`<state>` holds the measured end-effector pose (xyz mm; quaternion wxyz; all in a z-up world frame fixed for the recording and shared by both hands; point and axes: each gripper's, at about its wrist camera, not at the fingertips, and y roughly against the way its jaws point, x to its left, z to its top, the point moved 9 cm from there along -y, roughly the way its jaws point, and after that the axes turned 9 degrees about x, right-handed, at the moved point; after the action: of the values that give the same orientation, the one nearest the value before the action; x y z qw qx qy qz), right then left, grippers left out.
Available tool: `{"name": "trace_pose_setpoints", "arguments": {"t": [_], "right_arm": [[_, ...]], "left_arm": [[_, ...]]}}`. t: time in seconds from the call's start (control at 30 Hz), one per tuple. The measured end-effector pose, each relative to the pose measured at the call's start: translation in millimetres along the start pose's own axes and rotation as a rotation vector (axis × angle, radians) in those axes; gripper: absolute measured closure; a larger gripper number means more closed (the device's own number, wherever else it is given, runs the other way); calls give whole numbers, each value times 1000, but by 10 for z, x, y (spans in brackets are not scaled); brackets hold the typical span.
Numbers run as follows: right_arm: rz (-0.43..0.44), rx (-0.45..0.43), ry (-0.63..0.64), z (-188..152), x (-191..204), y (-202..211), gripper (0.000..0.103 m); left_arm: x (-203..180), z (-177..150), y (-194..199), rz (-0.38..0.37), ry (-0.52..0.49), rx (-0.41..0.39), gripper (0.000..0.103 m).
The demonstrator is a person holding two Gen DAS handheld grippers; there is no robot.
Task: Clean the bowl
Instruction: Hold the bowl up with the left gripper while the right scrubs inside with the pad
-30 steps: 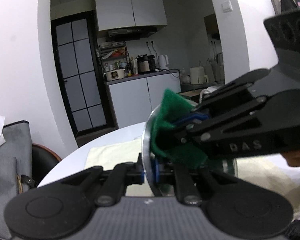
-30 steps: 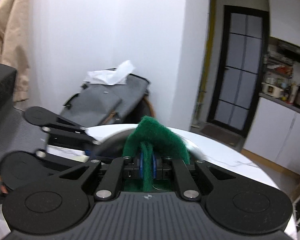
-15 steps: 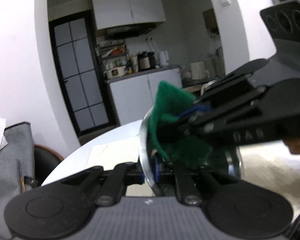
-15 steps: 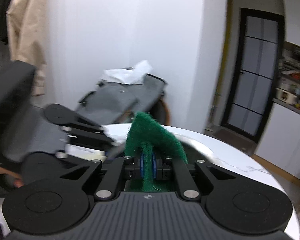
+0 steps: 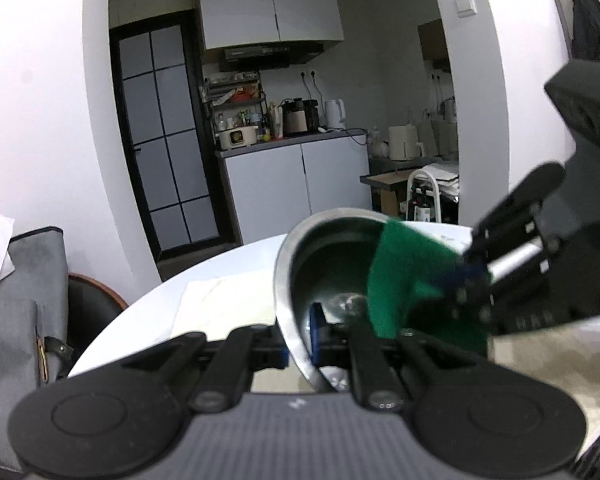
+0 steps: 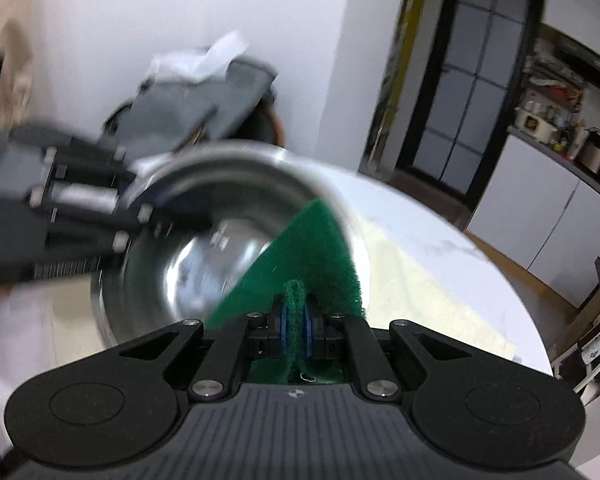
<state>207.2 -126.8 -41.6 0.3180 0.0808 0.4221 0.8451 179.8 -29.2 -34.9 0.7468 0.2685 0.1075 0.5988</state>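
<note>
A shiny steel bowl [image 5: 324, 264] is held tilted above the round white table, its opening turned toward the right gripper. My left gripper [image 5: 300, 338] is shut on the bowl's rim. My right gripper [image 6: 296, 330] is shut on a green scouring pad [image 6: 300, 248], which lies against the bowl's inner wall near its rim. In the left wrist view the pad [image 5: 412, 280] and the right gripper [image 5: 472, 276] reach into the bowl from the right. In the right wrist view the bowl [image 6: 204, 248] and the left gripper [image 6: 140, 200] are blurred.
A pale yellow cloth [image 5: 220, 304] lies on the white table [image 5: 156, 304]; it also shows in the right wrist view [image 6: 420, 280]. A grey bag [image 5: 24, 308] with white tissue sits on a chair at the left. Kitchen cabinets and a dark glass door stand behind.
The bowl has tipped from edge-on to open toward the pad. My right gripper has swung the green pad lower and to the right, inside the bowl. Both stay shut.
</note>
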Motion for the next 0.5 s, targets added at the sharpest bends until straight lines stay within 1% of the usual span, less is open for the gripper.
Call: {"name": "trace_pose_setpoints", "arguments": {"t": [0.1, 0.23, 0.37, 0.5], "right_arm": [[34, 43, 44, -74, 116, -46, 94], [102, 62, 79, -113, 273, -61, 94], [190, 42, 95, -130, 425, -18, 94], [236, -5, 102, -48, 541, 11, 94]], "left_arm": [[-3, 14, 6, -9, 7, -5, 94], [-4, 40, 34, -27, 24, -16, 94], [-25, 58, 52, -43, 24, -26, 95], [-53, 59, 65, -57, 18, -27, 98]]}}
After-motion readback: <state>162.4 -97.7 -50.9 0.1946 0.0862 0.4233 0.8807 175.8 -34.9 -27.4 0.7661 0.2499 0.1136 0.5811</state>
